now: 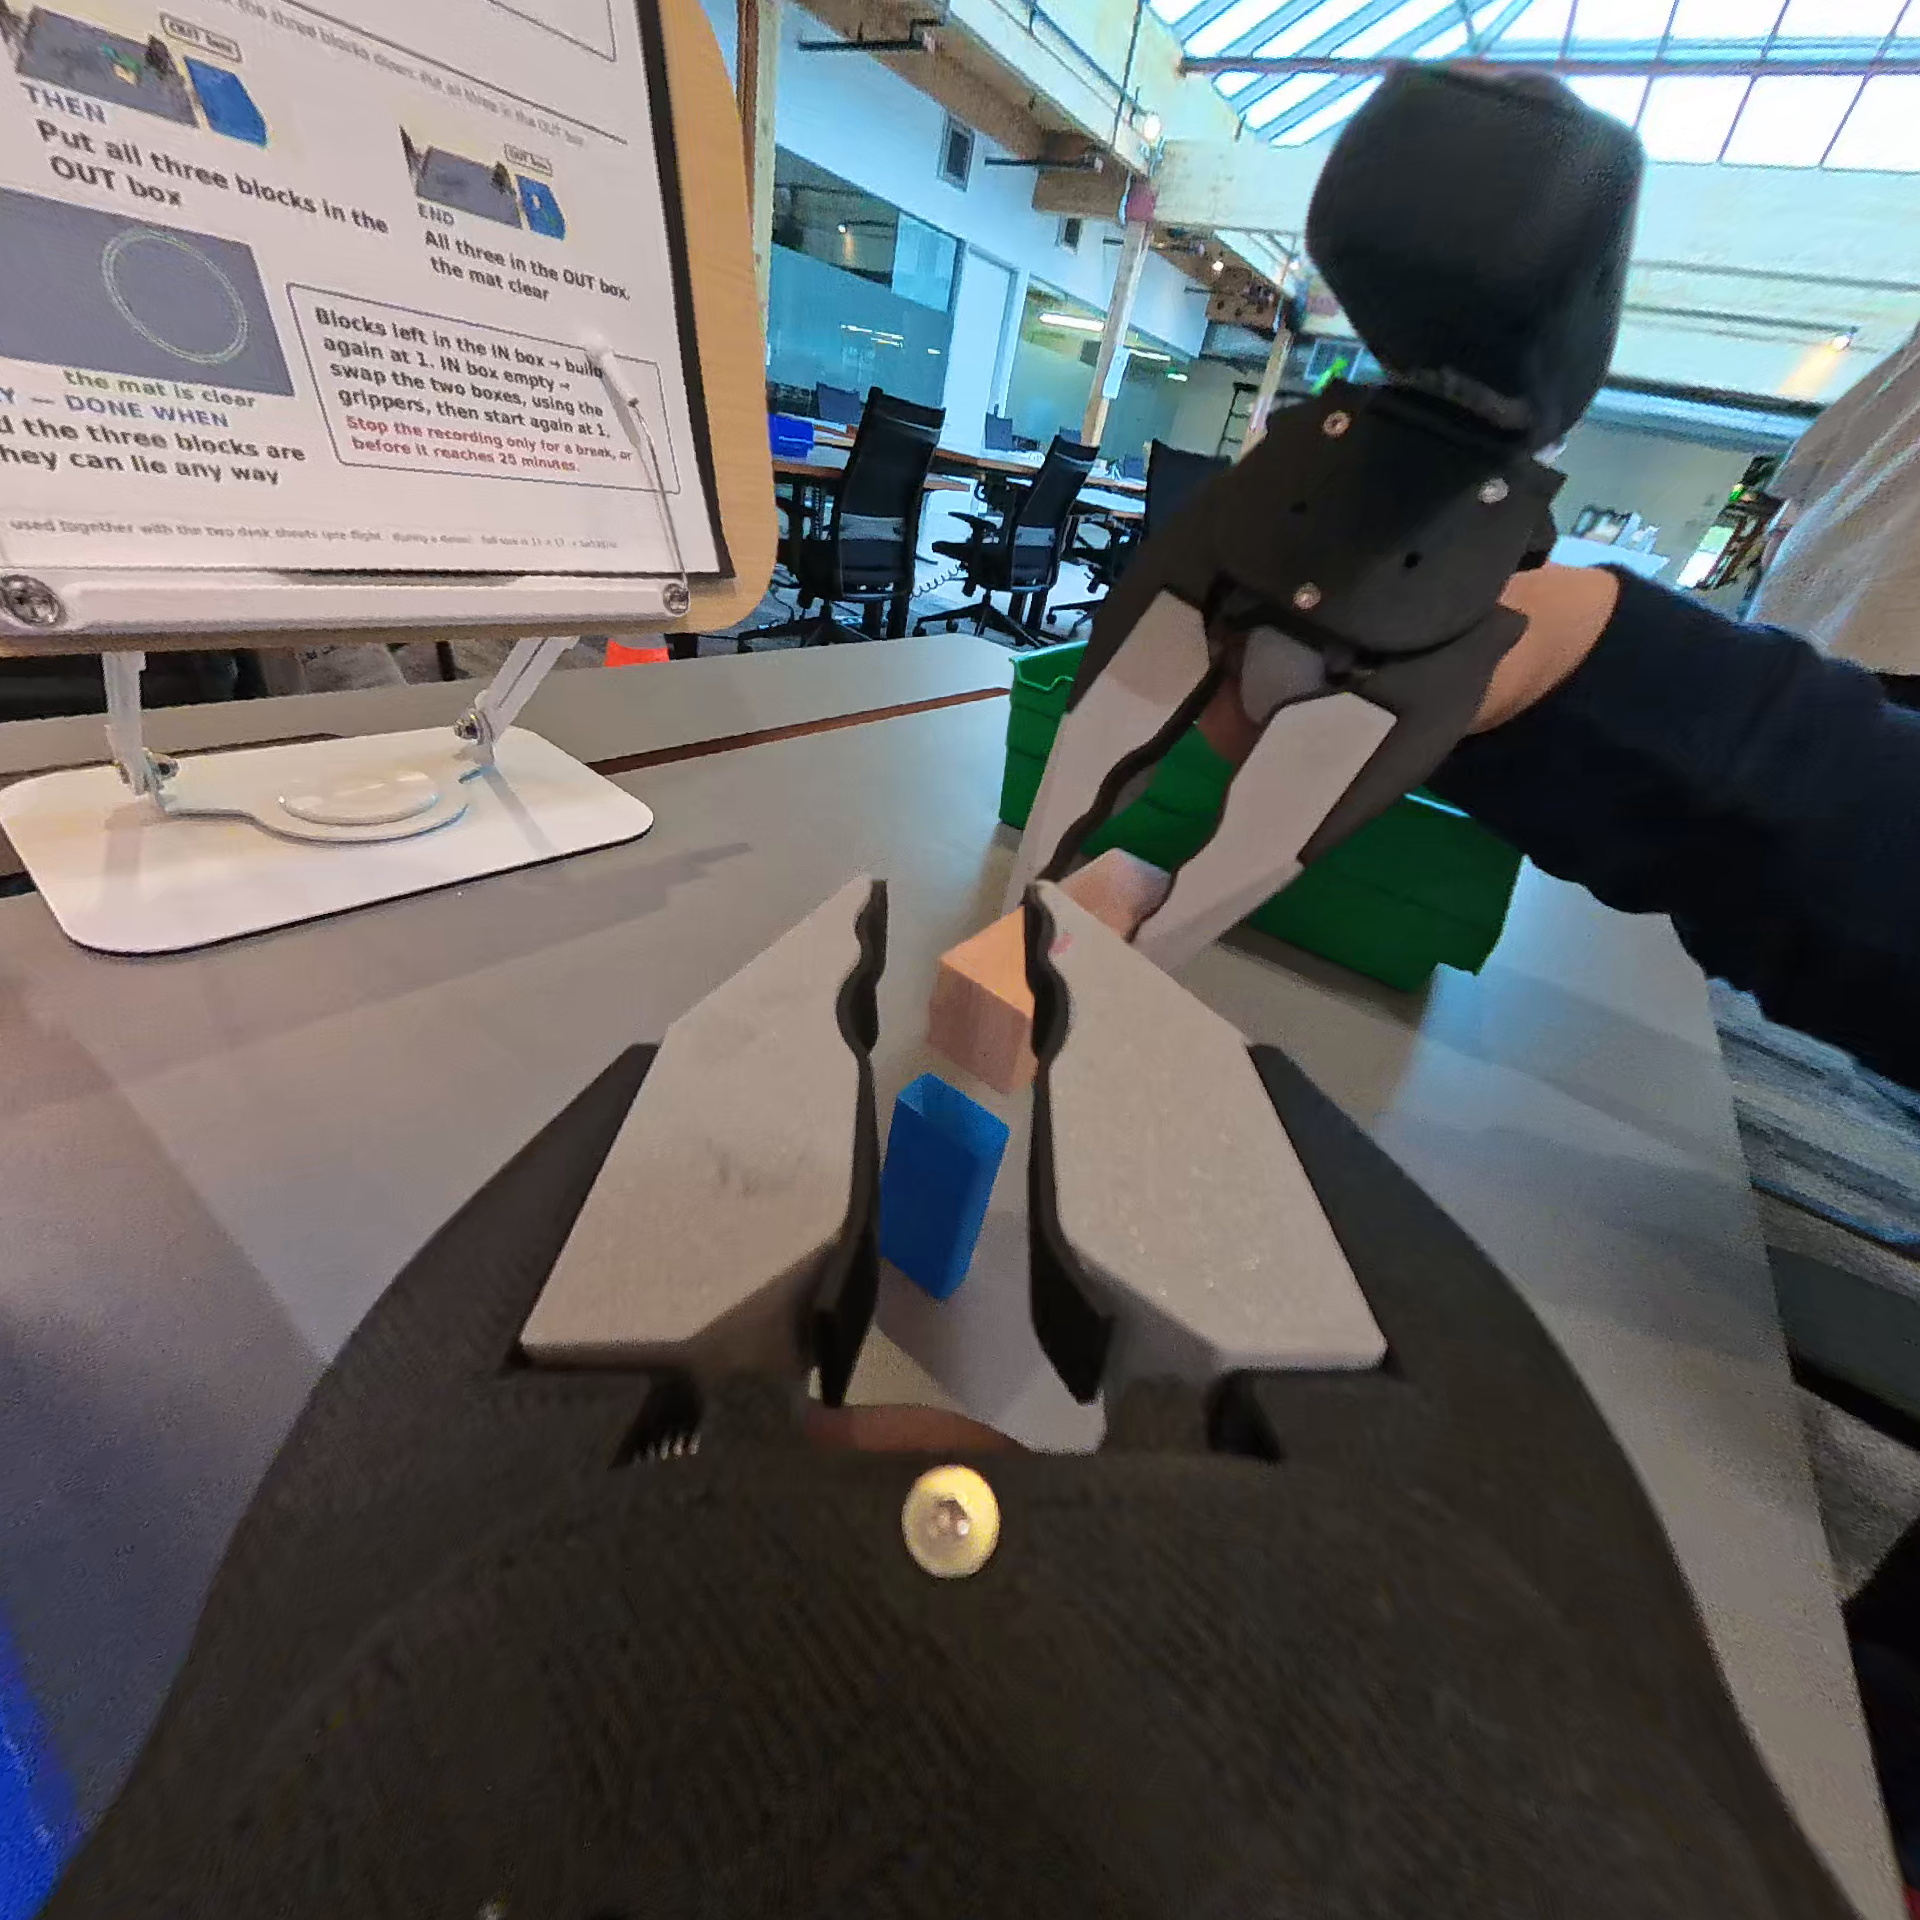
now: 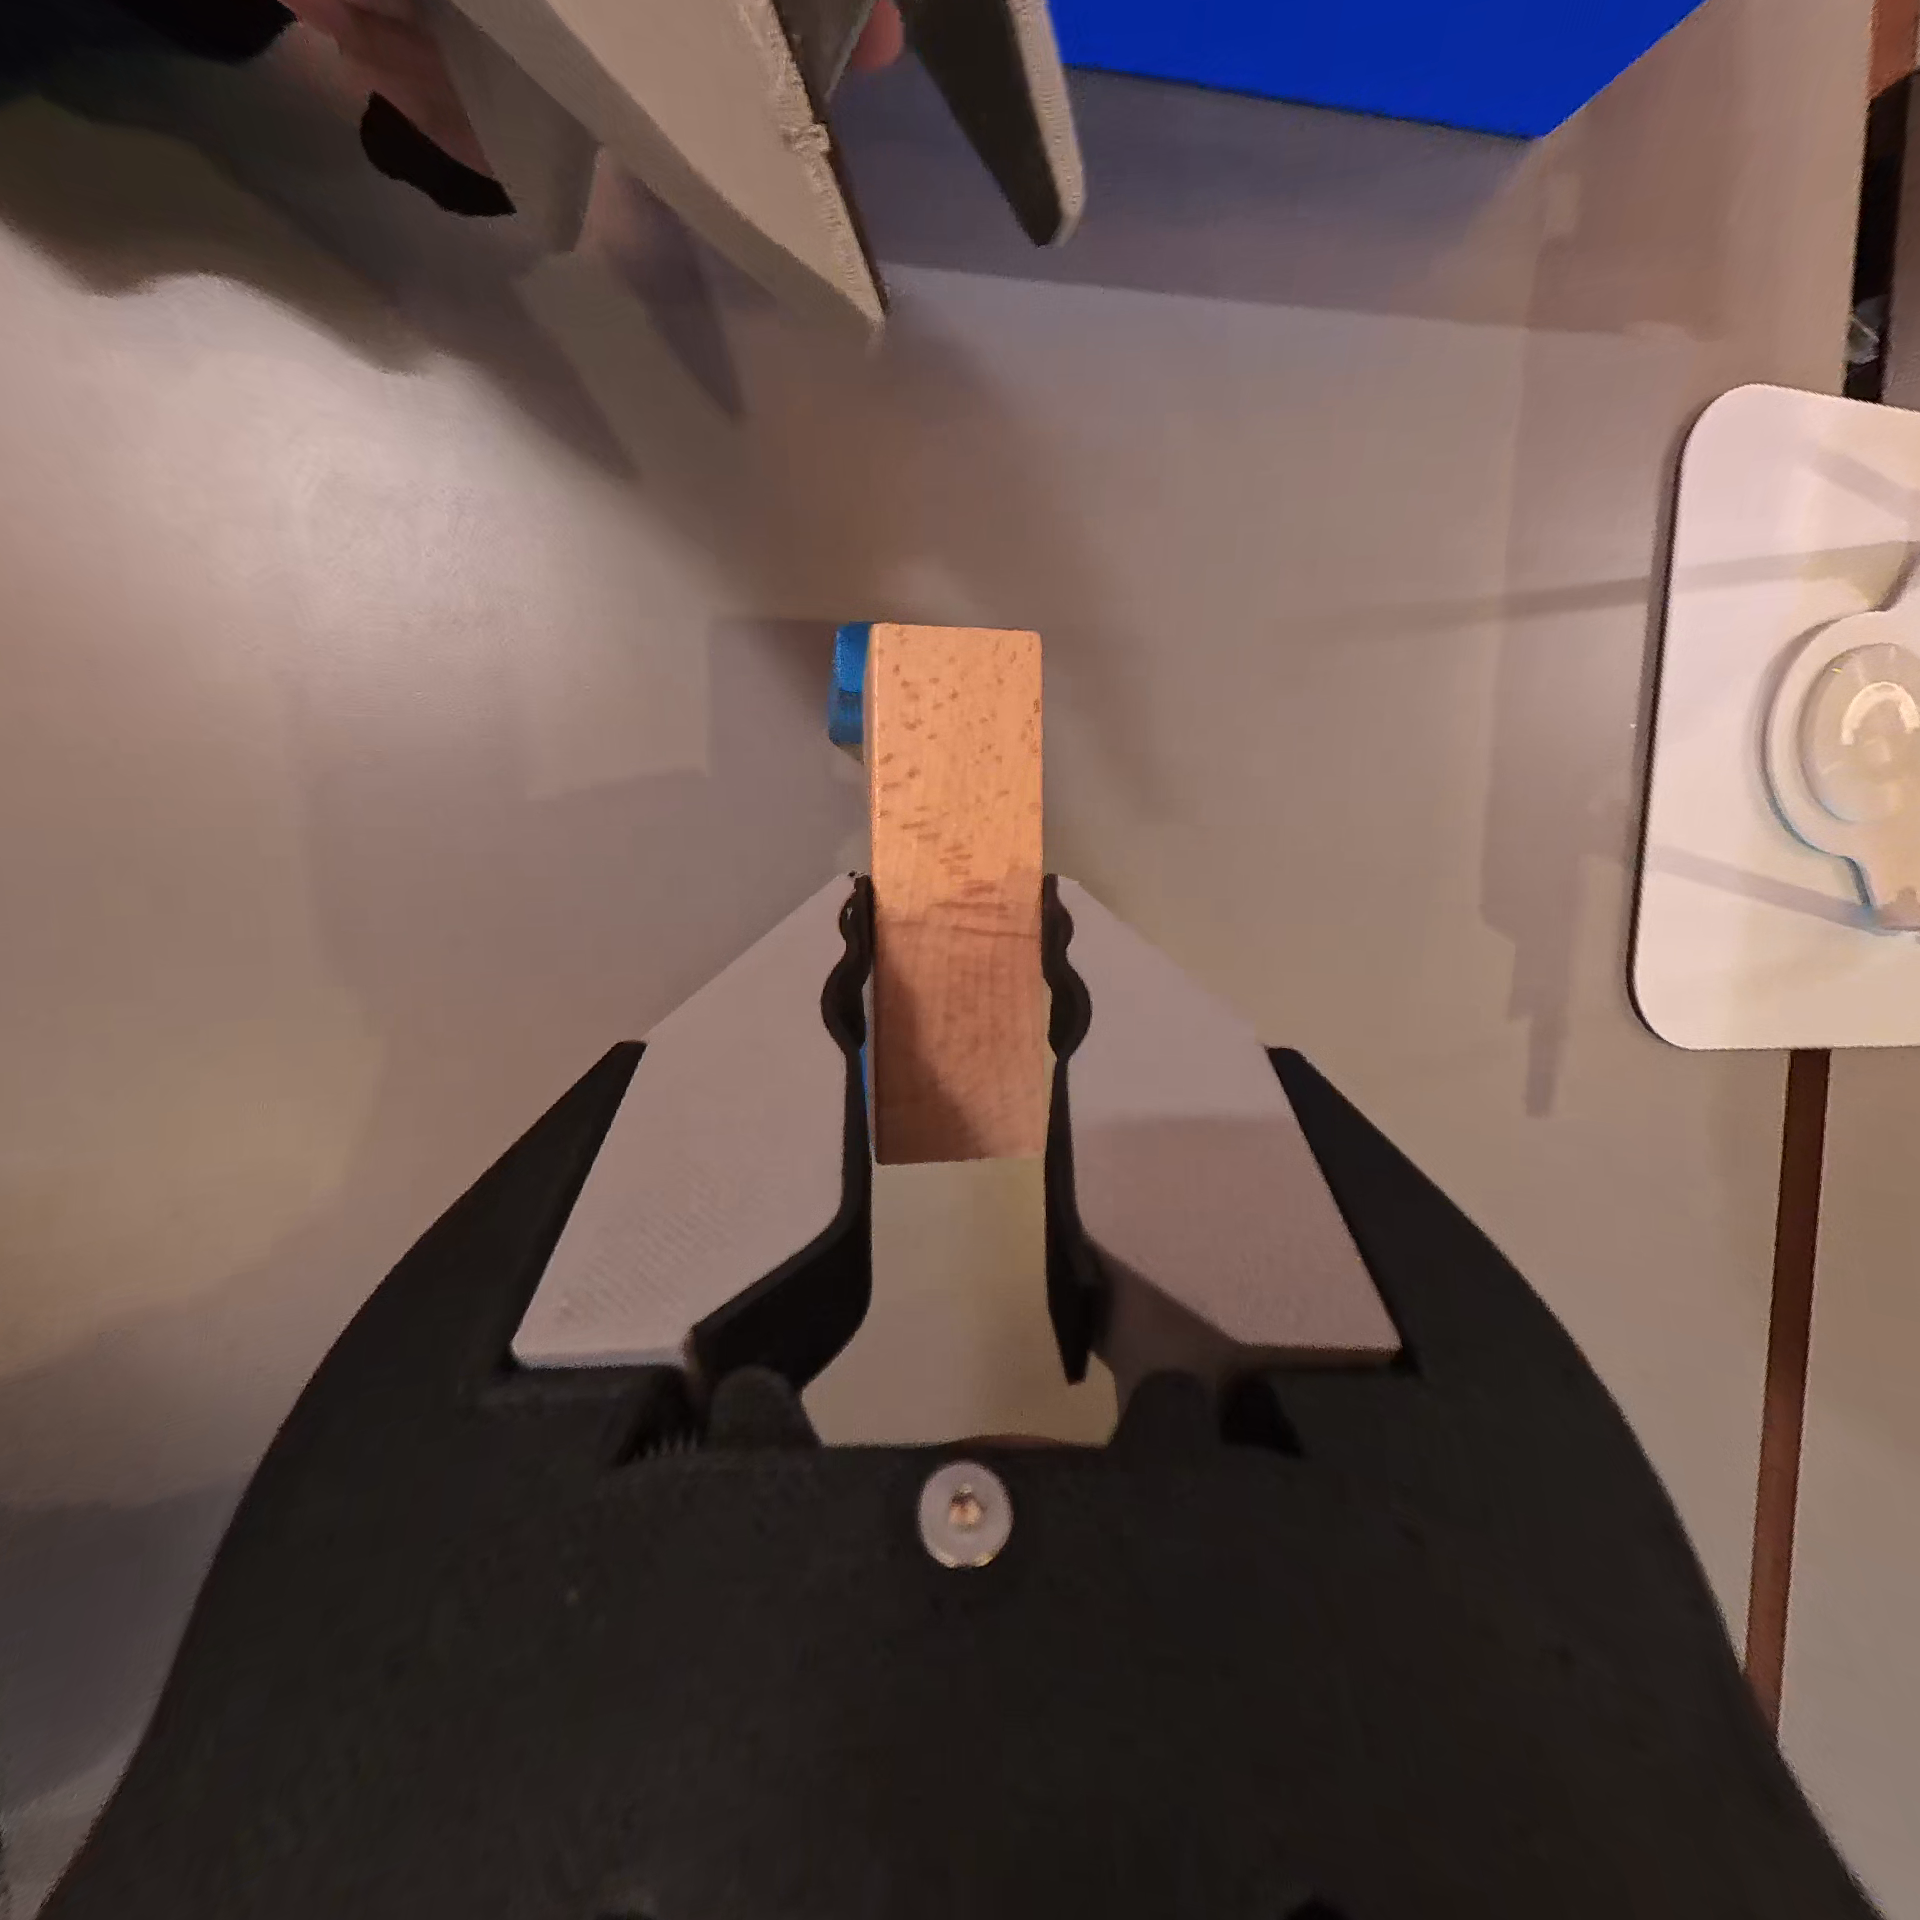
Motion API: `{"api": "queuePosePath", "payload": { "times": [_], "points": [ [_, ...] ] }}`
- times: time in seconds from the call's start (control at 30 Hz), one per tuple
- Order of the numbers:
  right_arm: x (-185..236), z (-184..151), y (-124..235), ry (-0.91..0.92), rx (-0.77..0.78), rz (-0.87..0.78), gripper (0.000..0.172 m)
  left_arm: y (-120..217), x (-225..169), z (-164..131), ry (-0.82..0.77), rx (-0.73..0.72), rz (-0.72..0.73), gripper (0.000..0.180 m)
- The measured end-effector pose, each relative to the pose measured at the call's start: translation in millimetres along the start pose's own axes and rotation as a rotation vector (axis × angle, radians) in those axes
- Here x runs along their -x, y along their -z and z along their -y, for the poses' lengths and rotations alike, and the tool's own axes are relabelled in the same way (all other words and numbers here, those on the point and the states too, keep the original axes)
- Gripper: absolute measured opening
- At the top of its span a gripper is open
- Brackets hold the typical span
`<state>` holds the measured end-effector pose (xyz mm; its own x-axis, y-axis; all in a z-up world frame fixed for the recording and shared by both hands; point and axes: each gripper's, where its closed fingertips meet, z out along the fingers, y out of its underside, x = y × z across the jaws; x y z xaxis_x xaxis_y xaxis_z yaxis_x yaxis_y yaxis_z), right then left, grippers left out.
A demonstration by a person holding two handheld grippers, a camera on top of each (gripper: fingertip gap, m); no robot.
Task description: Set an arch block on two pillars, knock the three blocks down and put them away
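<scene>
Plain wooden block (image 2: 956, 831), speckled grain

A grey tabletop (image 1: 790, 831) is being crossed by a thin dark seam (image 1: 800, 732). Behind it, an open office is being shown: black swivel chairs (image 1: 883, 509) are being kept at long desks (image 1: 997, 468), with glass partitions (image 1: 862, 301) and white walls (image 1: 831, 114) beyond. Wooden posts (image 1: 1117, 322) and beams are being seen under the ceiling. Daylight is being let in through a gridded skylight (image 1: 1714, 62), and small lamps (image 1: 1148, 125) are being lit along the upper wall. A white stand base (image 1: 312, 831) with a wood-backed board (image 1: 727, 343) is being displayed at the left.
</scene>
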<state>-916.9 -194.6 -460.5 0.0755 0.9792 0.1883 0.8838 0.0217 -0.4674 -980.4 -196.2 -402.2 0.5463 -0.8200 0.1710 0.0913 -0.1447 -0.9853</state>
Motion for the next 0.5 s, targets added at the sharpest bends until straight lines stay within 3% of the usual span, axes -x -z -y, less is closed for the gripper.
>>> {"api": "queuePosePath", "payload": {
  "times": [0.13, 0.5],
  "points": [
    [-1.2, 3.0, 11.5, -0.016, -0.053, 0.002, 0.03, -0.2, -8.9, 2.0, -0.09, -0.002, 0.0, 0.022],
    [1.9, 2.2, -9.0, 0.002, -0.015, 0.007, 0.03, -5.7, 4.8, -17.3, -0.008, 0.084, 0.025, 0.026]
  ]
}}
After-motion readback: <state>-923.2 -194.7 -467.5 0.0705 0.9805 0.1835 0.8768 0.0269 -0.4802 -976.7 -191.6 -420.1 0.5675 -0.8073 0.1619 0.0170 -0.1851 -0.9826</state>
